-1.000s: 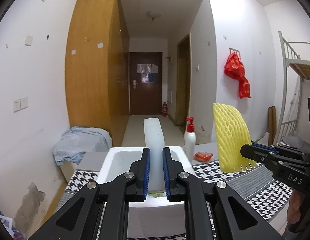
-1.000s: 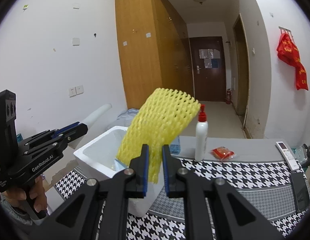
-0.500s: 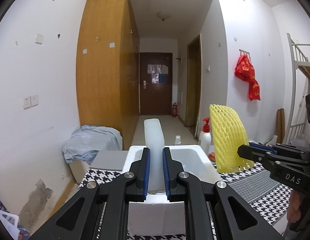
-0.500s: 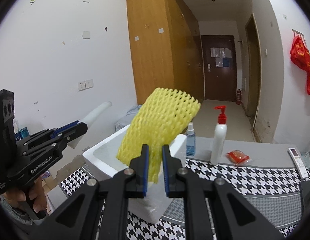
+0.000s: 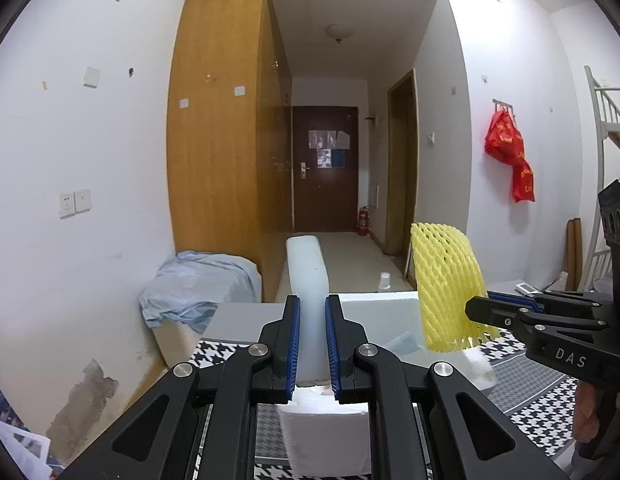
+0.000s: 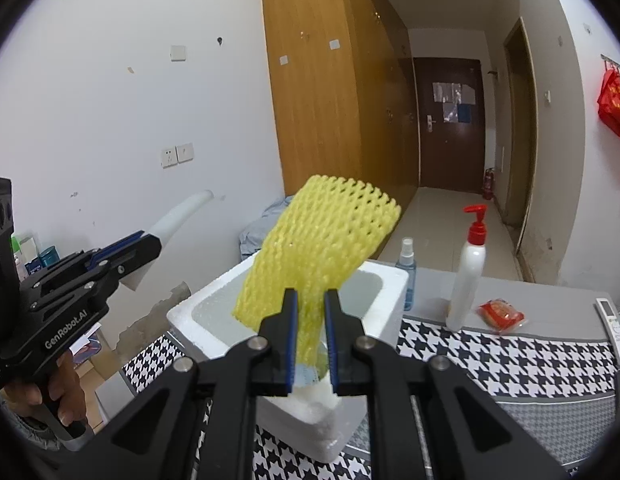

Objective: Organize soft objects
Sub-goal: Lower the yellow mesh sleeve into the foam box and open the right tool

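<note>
At the left of the table (image 6: 510, 364), the left claw (image 5: 312, 344) is clamped narrow on a white foam strip (image 5: 307, 280), which stands up between its blue pads and leans away from the camera. In the right wrist view the same claw (image 6: 145, 246) shows from the side, a hand (image 6: 63, 384) wrapped around its grip. Just ahead of both claws sits a white foam box (image 6: 386, 280) on the houndstooth cloth, open at the top. Over the box, the right claw (image 6: 311, 320) is pinched on the lower edge of a yellow foam net sleeve (image 6: 322, 240), which tilts up and to the right above the box's opening. Beside the box to the right stand a small spray bottle (image 6: 408, 268) and a white pump bottle (image 6: 468, 268) with a red top. Farther right lie a red packet (image 6: 502, 314) and, at the table's edge, a white remote (image 6: 610, 314).
</note>
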A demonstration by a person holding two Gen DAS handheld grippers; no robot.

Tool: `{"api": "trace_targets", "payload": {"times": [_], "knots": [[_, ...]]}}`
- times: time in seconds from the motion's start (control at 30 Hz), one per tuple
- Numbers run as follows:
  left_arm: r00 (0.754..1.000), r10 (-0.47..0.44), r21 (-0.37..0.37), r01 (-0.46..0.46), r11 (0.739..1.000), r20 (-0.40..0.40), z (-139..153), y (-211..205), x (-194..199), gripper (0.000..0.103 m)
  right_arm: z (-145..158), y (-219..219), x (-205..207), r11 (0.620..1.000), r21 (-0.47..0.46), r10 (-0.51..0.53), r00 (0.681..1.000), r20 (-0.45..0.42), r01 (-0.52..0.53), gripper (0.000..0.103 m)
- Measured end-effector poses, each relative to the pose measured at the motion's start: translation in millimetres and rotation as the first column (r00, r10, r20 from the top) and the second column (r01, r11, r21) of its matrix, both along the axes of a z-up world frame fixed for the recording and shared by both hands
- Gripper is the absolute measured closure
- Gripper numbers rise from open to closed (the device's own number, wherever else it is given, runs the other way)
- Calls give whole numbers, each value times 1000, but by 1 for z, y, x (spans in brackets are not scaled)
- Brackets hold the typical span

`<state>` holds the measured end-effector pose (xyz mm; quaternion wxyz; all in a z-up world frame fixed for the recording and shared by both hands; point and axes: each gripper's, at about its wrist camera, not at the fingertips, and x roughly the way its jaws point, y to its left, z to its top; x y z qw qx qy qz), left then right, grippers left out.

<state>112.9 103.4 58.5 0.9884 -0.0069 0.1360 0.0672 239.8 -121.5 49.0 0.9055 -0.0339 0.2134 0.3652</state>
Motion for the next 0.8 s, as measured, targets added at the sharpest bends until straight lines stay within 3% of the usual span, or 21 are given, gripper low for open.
{"api": "trace_targets", "payload": {"times": [0.8], "knots": [[997, 77, -16, -77, 997, -3, -4, 22, -3, 89, -15, 32, 19, 997, -67, 43, 998, -50, -47, 86]]}}
